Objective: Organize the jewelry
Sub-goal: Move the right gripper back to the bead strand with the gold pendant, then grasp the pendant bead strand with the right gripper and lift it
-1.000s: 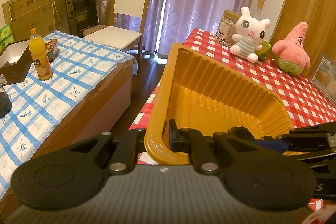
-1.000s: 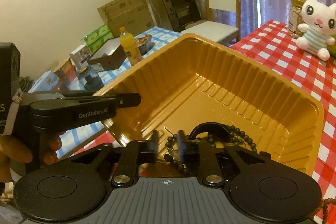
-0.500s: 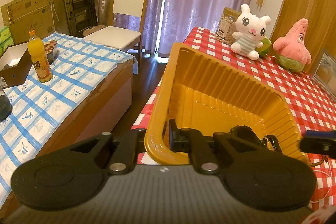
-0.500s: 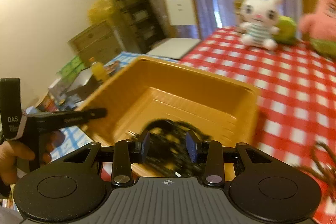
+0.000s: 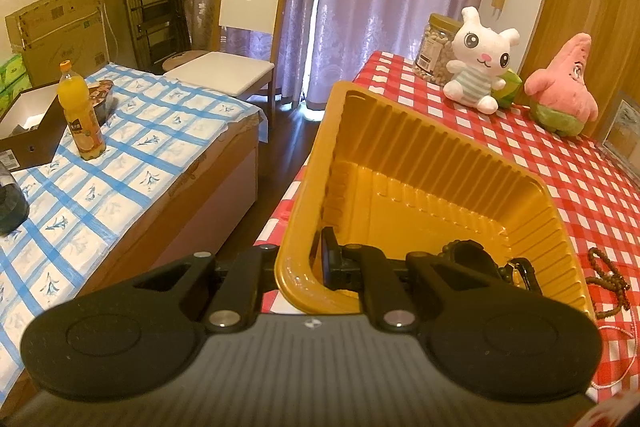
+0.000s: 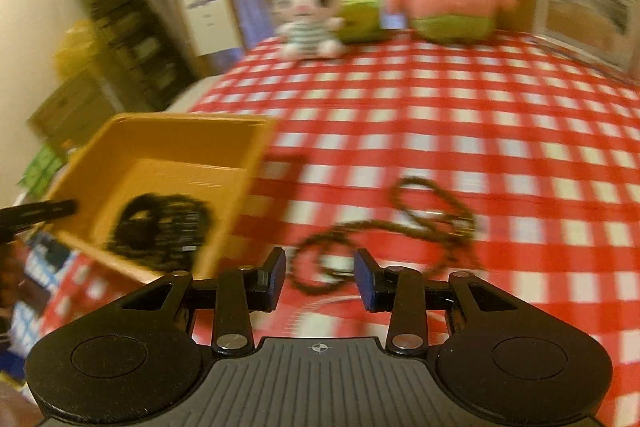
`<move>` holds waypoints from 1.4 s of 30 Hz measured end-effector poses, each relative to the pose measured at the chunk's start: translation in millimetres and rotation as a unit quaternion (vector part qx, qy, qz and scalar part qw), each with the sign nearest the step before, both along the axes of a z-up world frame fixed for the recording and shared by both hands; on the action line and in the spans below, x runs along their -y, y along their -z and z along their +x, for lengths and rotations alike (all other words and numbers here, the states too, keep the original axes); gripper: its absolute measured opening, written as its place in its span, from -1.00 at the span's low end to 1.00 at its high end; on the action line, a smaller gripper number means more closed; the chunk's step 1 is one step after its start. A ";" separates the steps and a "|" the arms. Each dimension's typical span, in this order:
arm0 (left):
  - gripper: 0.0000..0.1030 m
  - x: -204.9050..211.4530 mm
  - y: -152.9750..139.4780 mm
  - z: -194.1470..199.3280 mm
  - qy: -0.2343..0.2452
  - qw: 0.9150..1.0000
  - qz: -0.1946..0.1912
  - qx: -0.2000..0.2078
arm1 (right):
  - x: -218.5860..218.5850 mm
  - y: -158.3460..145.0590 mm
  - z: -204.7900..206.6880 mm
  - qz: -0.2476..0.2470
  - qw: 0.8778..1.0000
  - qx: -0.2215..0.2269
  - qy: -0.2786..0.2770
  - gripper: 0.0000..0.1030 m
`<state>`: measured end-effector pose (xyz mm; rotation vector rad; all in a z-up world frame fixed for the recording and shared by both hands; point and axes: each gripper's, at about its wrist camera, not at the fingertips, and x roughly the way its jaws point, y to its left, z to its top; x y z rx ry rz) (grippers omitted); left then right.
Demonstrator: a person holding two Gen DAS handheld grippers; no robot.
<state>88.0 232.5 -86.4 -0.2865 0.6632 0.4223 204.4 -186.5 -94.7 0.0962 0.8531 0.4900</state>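
Left wrist, yellow tray [image 5: 404, 155], black beads [image 5: 466, 255] inside

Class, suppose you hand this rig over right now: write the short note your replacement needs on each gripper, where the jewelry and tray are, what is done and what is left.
Left gripper: shut on the near wall of the yellow tray, steadying it on the red checked table.
Right gripper: open, nothing between its fingers, over the cloth beside the tray and aimed at the brown bead strand.
Done: the black bead jewelry lies inside the tray.
Left: the brown bead strand is loose on the cloth, outside the tray; a thin pale cord also lies near the table's edge. Likely next: pick up the brown strand and drop it in the tray.
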 end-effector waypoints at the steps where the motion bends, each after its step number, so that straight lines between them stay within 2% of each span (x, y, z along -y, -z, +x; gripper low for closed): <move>1: -0.82 0.7 -0.1 -0.1 -0.001 1.000 0.001 0.000 | 9.9 2.1 2.9 -0.003 1.000 -0.001 0.013 -0.26; 6: -0.82 4.9 -0.7 -0.1 -0.006 1.000 0.003 -0.001 | 45.0 14.5 17.4 -0.017 0.998 -0.011 0.058 -0.26; 12: -0.82 6.5 -1.2 -1.0 -0.011 1.000 0.005 -0.001 | 63.3 28.8 34.3 0.000 0.997 -0.032 0.073 -0.26; 21: -0.82 9.8 -2.8 -1.2 -0.021 1.000 0.008 -0.002 | 61.4 38.1 59.2 0.031 0.996 -0.043 0.074 -0.26; 28: -0.81 10.8 -2.1 -0.1 -0.025 1.000 0.007 -0.003 | 56.3 44.4 71.2 0.023 0.996 -0.045 0.071 -0.27; 36: -0.81 10.5 -1.9 -0.3 -0.025 1.000 0.007 -0.003 | 53.1 51.0 75.5 0.019 0.996 -0.047 0.073 -0.50; 42: -0.81 10.5 -1.9 -0.3 -0.025 1.000 0.007 -0.003 | 52.1 51.3 77.2 0.018 0.996 -0.046 0.074 -0.54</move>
